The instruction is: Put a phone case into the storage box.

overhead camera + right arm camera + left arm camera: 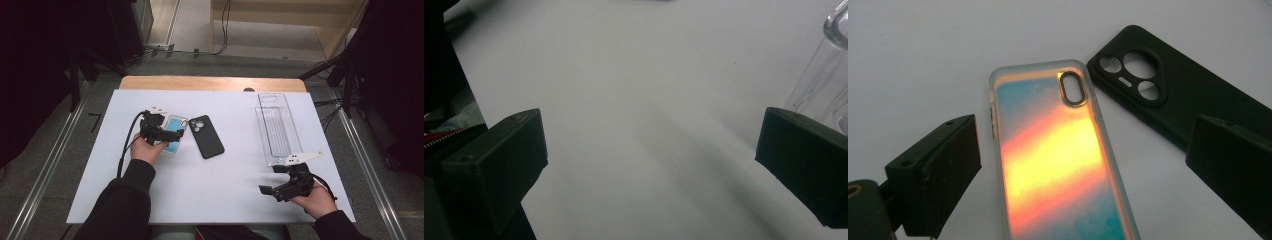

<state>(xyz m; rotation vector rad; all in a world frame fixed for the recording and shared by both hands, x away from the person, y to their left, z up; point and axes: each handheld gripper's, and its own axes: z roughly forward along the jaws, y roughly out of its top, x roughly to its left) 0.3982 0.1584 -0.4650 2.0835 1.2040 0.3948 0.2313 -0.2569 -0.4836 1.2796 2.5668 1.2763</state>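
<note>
An iridescent phone case [174, 136] [1058, 155] with a clear rim lies flat on the white table, shimmering blue, orange and yellow. A black phone case [206, 136] [1178, 95] with round camera cut-outs lies just to its right, a narrow gap between them. My left gripper [172, 135] [1083, 170] hovers open over the iridescent case, one jaw on each side of it, not touching. My right gripper [274, 189] [651, 165] is open near the table's front right, nothing between its jaws.
A clear plastic tray [278, 127] [824, 75] lies lengthwise at the right of the white table [230, 200], just beyond my right gripper. A wooden edge [210, 83] runs along the back. Cables and dark stands surround the table.
</note>
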